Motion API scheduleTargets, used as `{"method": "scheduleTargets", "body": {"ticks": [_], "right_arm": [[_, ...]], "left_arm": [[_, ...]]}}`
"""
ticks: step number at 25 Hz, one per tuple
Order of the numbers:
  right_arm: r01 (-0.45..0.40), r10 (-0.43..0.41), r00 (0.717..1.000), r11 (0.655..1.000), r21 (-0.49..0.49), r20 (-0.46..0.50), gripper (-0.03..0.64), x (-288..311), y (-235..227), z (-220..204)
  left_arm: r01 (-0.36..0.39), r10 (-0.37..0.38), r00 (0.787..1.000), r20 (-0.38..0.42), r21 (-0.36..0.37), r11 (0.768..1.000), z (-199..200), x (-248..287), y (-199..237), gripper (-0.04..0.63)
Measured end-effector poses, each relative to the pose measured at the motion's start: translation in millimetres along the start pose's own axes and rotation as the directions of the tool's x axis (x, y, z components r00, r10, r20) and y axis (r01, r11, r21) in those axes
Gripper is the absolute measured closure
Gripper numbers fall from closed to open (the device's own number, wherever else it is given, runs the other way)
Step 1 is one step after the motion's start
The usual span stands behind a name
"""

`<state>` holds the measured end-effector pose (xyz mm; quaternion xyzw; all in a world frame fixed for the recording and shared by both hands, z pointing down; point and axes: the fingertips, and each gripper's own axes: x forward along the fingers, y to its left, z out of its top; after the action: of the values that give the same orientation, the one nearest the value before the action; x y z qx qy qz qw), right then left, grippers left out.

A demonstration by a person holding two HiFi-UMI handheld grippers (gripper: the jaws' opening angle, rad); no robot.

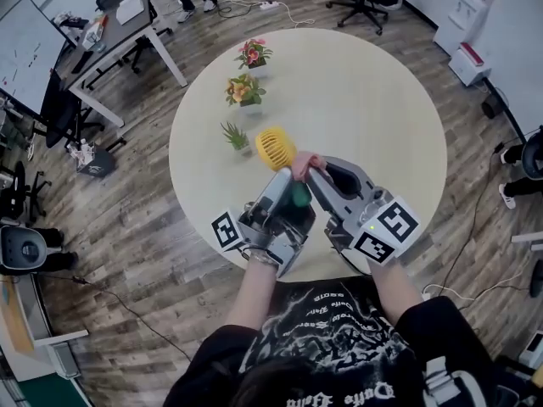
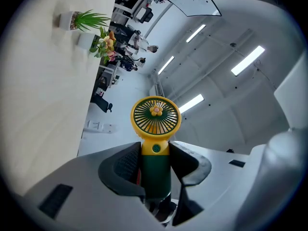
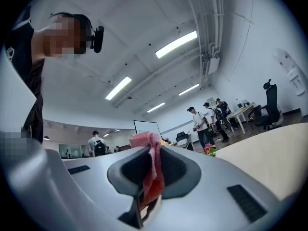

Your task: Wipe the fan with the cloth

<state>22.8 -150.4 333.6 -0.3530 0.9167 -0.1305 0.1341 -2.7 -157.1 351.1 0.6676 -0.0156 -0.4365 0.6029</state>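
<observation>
Left tool (image 2: 155,163) grips the handheld fan (image 2: 155,117) by its green handle, above the near edge of the bench (image 1: 373,117). Right tool (image 3: 150,170) is clamped on the pink cloth (image 3: 147,141), just right of it.

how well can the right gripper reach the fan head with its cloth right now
Probably yes: the right gripper, shut on the cloth, is right beside the fan, which the left gripper holds by its handle, with nothing between them.
</observation>
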Motion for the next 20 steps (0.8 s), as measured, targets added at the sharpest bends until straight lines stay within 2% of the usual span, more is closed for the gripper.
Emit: {"method": "scheduleTargets", "body": {"ticks": [6, 8, 11, 13, 17, 20], "right_arm": [[-0.056, 0.053, 0.997, 0.997, 0.049, 0.052, 0.561, 11, -1, 21], [-0.068, 0.066, 0.996, 0.997, 0.031, 0.065, 0.561, 11, -1, 32], [-0.082, 0.085, 0.996, 0.994, -0.071, 0.033, 0.561, 15, 1, 43], [-0.076, 0.078, 0.997, 0.991, -0.107, 0.016, 0.56, 18, -2, 47], [-0.024, 0.026, 0.999, 0.998, -0.062, 0.033, 0.56, 22, -22, 52], [0.017, -0.018, 0.999, 1.0, 0.011, 0.04, 0.56, 21, -37, 48]], "left_arm": [[0.062, -0.066, 0.993, -0.096, -0.039, 0.997, -12, 4, -14, 0.399], [0.037, -0.041, 0.988, -0.147, -0.026, 0.999, -23, 5, -12, 0.397], [-0.039, 0.042, 0.978, -0.204, 0.02, 0.999, -33, 5, 0, 0.398], [-0.074, 0.084, 0.968, -0.237, 0.054, 0.996, -38, 5, 6, 0.398], [-0.1, 0.129, 0.946, -0.298, 0.109, 0.989, -49, 8, 9, 0.399], [-0.094, 0.123, 0.941, -0.315, 0.106, 0.99, -52, 7, 7, 0.398]]}}
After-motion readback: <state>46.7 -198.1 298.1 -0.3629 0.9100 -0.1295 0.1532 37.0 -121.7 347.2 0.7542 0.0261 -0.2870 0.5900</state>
